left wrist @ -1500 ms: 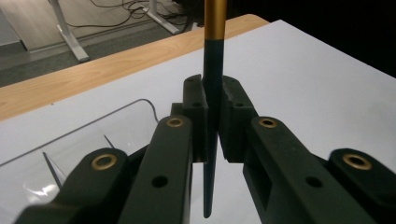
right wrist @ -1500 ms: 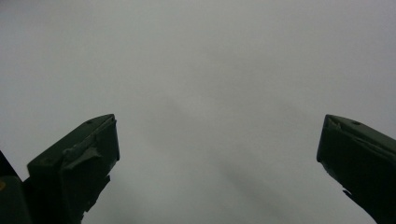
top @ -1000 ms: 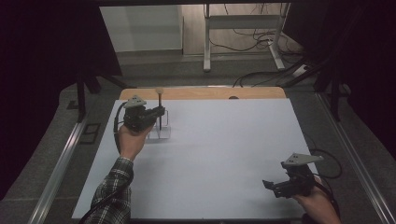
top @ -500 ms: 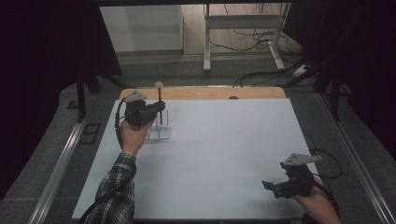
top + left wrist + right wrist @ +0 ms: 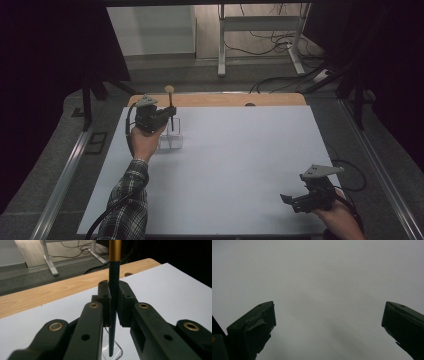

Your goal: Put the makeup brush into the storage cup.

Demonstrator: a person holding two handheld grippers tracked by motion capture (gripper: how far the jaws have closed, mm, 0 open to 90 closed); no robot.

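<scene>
- A slim dark brush with a gold ferrule stands upright at the white table's far left, its tip in a clear plastic holder.
- The left gripper pinches the handle.
- The right gripper rests near-right, jaws wide, holding nothing.

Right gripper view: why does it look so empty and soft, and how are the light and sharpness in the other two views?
Right gripper view: dim, even light on the plain white table sheet, with nothing to focus on between the open fingers. Left gripper view: the brush handle is fairly sharp, the floor behind soft. High view: dark at the edges, the sheet lit evenly, without glare.
</scene>
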